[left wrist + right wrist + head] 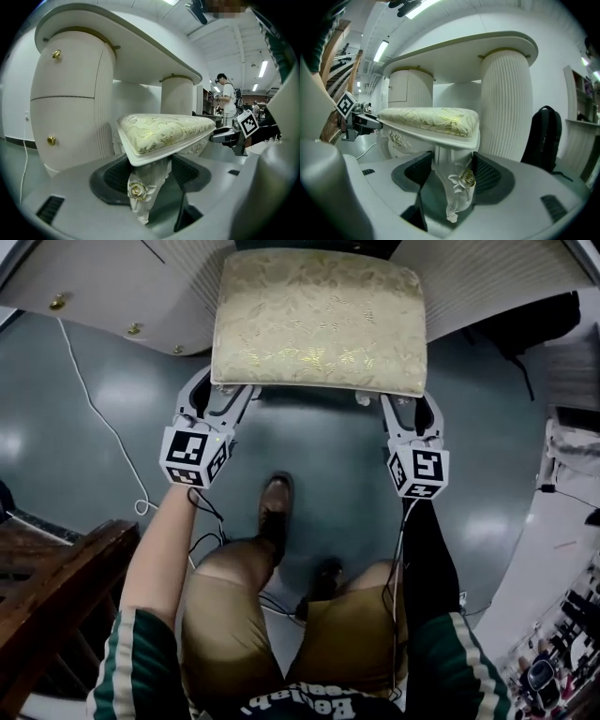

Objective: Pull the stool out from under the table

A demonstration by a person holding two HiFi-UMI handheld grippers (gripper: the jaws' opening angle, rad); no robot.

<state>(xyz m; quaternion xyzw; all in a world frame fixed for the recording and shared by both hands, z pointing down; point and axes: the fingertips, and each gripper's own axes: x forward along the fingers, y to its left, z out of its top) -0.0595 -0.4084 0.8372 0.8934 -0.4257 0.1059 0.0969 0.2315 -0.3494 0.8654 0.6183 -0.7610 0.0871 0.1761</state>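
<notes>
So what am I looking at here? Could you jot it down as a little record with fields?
Who: a person standing, one hand-held gripper in each hand
Thing handled: stool with a gold-patterned cushion
Where: at the white table, in front of the gap between its two pedestals
Left gripper: closed on the near left leg
Right gripper: closed on the near right leg
Floor: grey, with a white cable lying on it

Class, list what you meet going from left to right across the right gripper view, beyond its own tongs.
left tongs → stool → ribbed table leg → black backpack
</notes>
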